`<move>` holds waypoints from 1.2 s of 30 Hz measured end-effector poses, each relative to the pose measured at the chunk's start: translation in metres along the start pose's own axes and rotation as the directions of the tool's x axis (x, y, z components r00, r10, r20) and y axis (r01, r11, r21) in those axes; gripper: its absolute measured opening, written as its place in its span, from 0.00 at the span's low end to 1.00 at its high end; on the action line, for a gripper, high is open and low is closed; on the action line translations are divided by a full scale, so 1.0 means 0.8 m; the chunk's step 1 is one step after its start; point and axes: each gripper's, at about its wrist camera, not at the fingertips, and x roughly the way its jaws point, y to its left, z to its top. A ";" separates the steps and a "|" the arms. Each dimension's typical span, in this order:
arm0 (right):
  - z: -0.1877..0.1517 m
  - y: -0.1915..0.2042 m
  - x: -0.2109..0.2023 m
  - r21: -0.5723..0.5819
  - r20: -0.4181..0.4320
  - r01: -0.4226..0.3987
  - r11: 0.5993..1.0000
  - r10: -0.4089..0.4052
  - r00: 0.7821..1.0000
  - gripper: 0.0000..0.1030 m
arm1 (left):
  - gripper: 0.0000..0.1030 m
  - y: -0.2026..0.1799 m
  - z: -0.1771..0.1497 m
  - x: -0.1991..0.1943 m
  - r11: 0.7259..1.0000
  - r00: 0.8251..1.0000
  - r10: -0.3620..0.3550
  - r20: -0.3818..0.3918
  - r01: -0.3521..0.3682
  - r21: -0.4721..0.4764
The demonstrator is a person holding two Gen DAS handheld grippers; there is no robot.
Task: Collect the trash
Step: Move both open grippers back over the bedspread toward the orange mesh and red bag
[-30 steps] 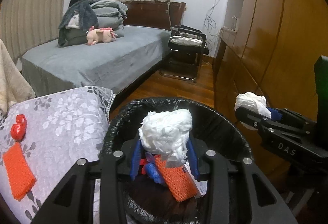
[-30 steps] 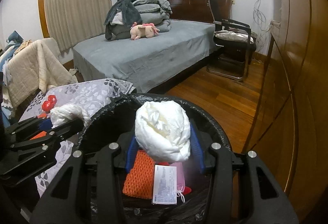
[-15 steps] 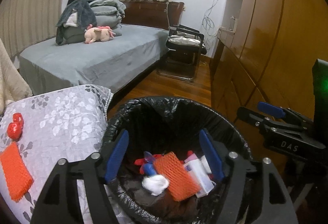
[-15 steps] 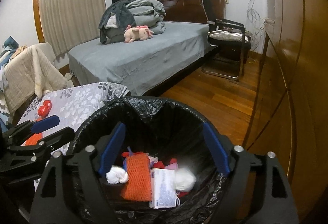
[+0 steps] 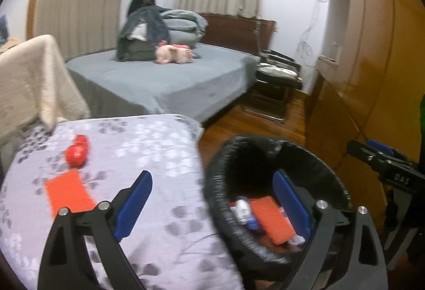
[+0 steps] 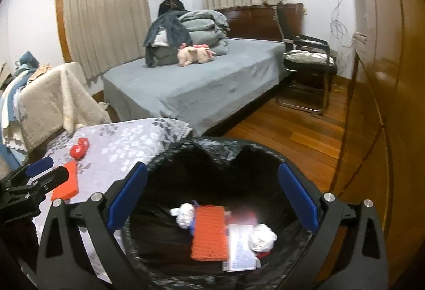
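A black-lined trash bin (image 6: 239,146) stands on the floor beside a floral-cloth table (image 5: 148,146). In the bin lie two white paper wads (image 6: 261,237), an orange mesh pad (image 6: 209,231), a paper slip (image 6: 240,250) and small bits. My right gripper (image 6: 212,191) is open and empty above the bin. My left gripper (image 5: 212,199) is open and empty, straddling the table edge and the bin rim (image 5: 212,184). On the table lie an orange mesh pad (image 5: 67,193) and a red crumpled piece (image 5: 77,150). The left gripper also shows in the right wrist view (image 6: 45,170).
A grey bed (image 6: 199,88) with folded bedding and a pink plush toy (image 6: 195,53) fills the back. A black chair (image 6: 308,69) stands by a wooden wardrobe (image 6: 385,104) on the right. A cream blanket (image 5: 34,83) hangs over furniture at the left.
Both grippers opened and dropped their white paper wads into the bin. The left gripper has since swung left over the table edge; the right has lifted a little.
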 end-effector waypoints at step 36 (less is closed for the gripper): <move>-0.007 0.249 0.159 -0.160 -0.105 -0.227 0.961 0.212 0.972 0.94 | 0.86 0.262 -0.069 0.031 0.889 0.910 0.377 -0.171 -0.407 -0.210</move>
